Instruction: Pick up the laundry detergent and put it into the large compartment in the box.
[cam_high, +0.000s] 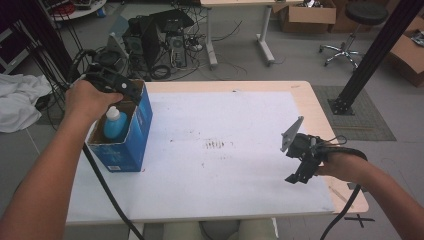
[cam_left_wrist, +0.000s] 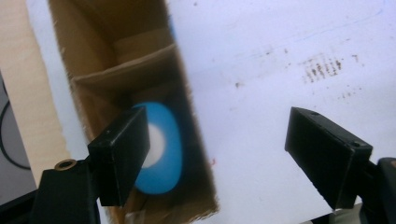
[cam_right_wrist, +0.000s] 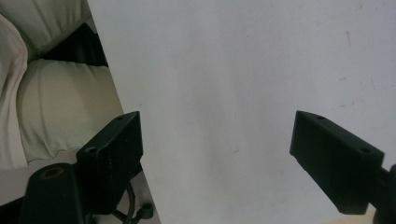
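The blue bottle (cam_high: 114, 124) already stands inside the blue carton (cam_high: 122, 150), left gripper (cam_left_wrist: 219, 158) jaws wide and empty above it, right gripper (cam_right_wrist: 224, 158) jaws wide, idle over the desk (cam_high: 225, 190).

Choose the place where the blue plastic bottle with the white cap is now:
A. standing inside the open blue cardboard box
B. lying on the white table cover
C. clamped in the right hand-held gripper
A: the blue plastic bottle stands upright inside the open blue cardboard box, below the open left hand-held gripper.
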